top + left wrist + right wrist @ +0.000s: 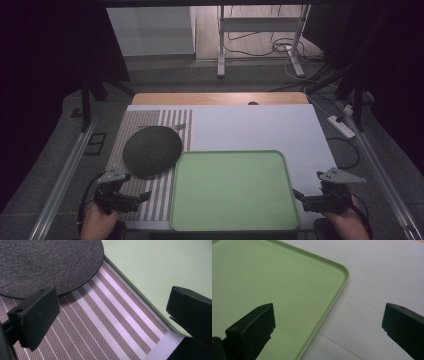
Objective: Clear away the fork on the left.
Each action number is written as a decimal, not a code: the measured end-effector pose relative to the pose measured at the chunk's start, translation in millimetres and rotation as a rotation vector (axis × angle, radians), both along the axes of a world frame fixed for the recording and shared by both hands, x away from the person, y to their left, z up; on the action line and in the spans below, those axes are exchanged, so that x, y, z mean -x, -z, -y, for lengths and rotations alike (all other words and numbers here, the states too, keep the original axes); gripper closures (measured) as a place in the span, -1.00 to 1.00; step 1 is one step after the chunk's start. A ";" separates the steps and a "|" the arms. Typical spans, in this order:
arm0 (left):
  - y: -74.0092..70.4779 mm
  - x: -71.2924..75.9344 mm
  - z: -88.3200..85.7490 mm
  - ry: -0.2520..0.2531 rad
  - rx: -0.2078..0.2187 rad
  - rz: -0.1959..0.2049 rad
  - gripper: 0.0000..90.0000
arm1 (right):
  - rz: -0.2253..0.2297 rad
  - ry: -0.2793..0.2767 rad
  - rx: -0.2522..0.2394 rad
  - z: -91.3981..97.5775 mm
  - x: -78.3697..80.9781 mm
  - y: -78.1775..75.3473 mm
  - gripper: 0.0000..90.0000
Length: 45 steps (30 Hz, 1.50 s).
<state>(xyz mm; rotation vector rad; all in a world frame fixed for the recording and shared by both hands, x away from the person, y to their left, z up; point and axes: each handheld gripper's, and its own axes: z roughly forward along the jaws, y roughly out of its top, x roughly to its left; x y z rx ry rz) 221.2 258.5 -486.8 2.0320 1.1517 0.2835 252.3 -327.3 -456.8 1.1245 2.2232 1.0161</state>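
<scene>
On the table, my left claw (pixel 131 198) hovers wide open over the striped placemat (pixel 150 165) by the dark round mat (pixel 152 150); right claw (pixel 300 196), also released, sits beside the green tray (pixel 232 190).

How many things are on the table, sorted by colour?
Green: 1, the tray
Dark grey: 1, the round mat
Striped: 1, the placemat
Total: 3
</scene>
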 end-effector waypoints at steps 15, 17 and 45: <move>-2.1 -19.3 6.5 0.020 -0.024 -0.006 -1.00 | 0.000 -0.012 -0.003 -0.2 0.3 -0.1 -1.00; -2.1 -22.4 6.6 0.017 -0.016 -0.012 -1.00 | 0.001 -0.013 -0.002 -0.1 0.3 -0.1 -1.00; 0.7 -107.5 19.9 0.095 -0.010 -0.026 -1.00 | -0.002 -0.014 -0.008 0.5 -0.4 0.2 -1.00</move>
